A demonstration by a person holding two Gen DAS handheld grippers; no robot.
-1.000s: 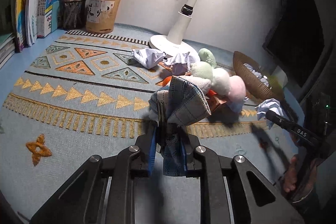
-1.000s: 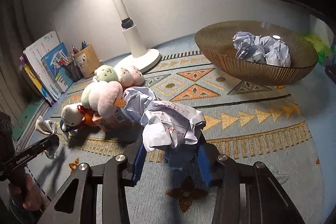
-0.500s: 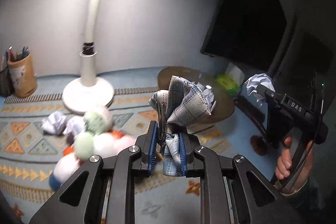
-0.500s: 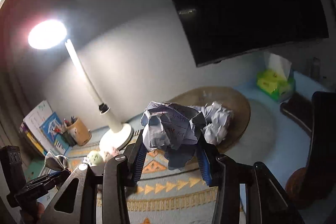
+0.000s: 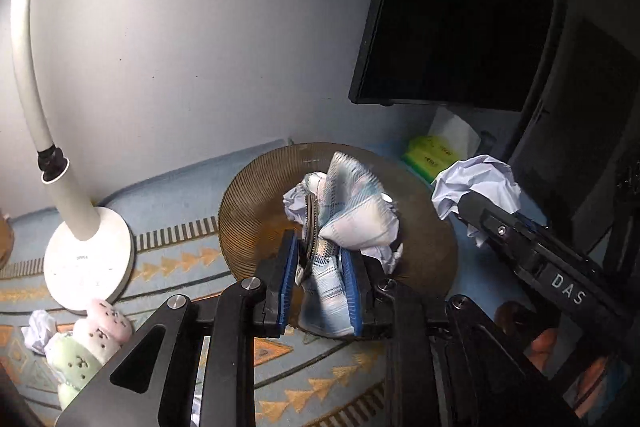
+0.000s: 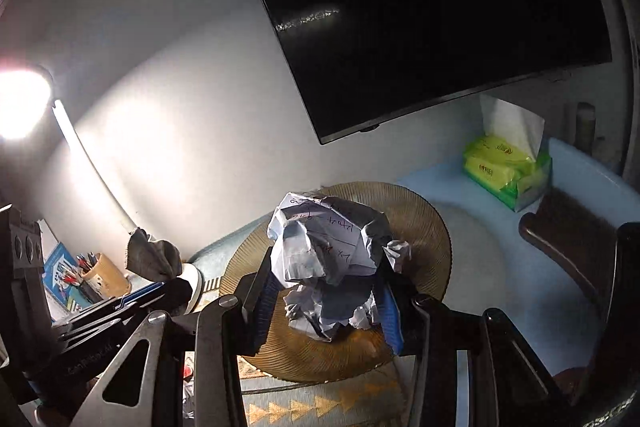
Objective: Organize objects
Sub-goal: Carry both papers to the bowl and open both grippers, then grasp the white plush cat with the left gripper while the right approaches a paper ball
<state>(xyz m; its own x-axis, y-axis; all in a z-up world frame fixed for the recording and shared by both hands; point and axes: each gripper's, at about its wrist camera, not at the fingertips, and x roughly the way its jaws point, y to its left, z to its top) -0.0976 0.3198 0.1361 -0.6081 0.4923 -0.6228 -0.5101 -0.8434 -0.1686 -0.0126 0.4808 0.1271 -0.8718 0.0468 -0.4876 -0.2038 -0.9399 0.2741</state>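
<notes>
1. far left, worktop: lamp (image 5: 86, 259) base on the patterned mat, plush toy (image 5: 92, 331) just in front of it, one loose paper wad (image 5: 36, 327) beside the toy. none of these is being handled.
2. left tongs (image 5: 320, 267): plaid pouch (image 5: 352, 203) stands upright between the pads, zip edge to the left. jaws are just starting to part w/ the pouch between them. the right pad is on the cloth, the left pad looks to be barely touching.
3. centre: brown ribbed bowl (image 5: 248, 211) w/ crumpled papers (image 5: 294, 203) already in it. it sits ahead of and below both tongs, so the key relation is straight down and fwd. the bowl is round, so i'd say there is no long axis to line up with.
4. right tongs (image 6: 324, 291): clamped on a crumpled paper ball (image 6: 332, 239) w/ writing on it, held up off the worktop. in the right wrist view it covers the bowl's middle. in the left wrist view it sits by the bowl's right rim.
5. nearer hand: my guess is the left, as its load is over the bowl's middle. the right prob needs a bit more reach in before letting go.
6. far right: green tissue pack (image 6: 508, 171), well apart from the bowl.
</notes>
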